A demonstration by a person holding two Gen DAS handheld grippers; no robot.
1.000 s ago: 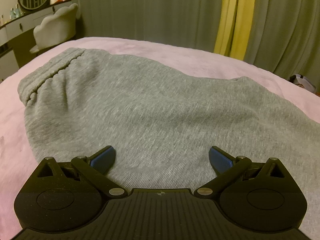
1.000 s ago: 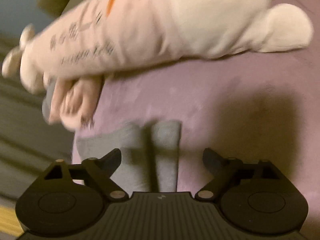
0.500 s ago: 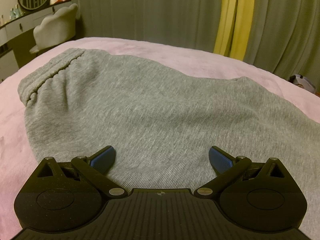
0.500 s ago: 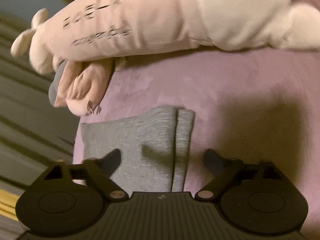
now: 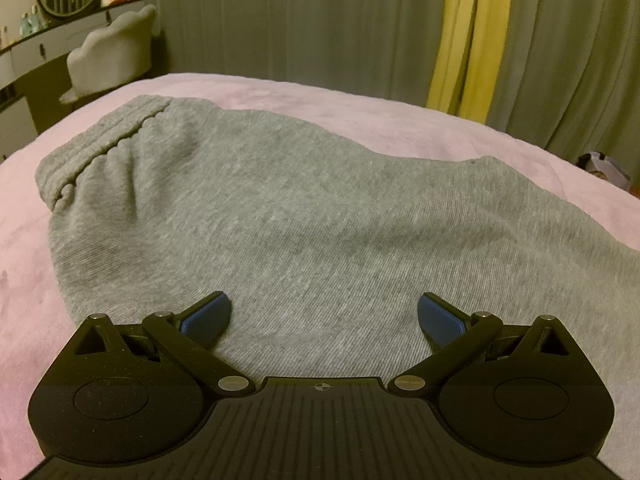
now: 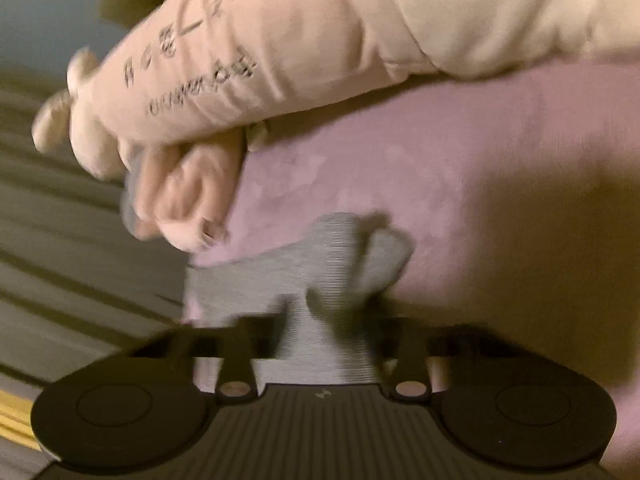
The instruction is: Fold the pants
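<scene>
On the pink bed (image 5: 400, 120) the pants (image 5: 300, 216) lie flat, waistband far-left; my left tongs (image 5: 324, 316) hover released over the seat. My right tongs (image 6: 324, 320) are closing on the bunched cuffs (image 6: 344, 264). Soft, limp knit, likely to sag, so I'd grip hems and waistband.

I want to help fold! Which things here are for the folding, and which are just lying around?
For the folding:
grey pants
left gripper, open over them
right gripper, closing on the bunched pants cuff

Just lying about:
plush toy
chair
yellow curtain
</scene>
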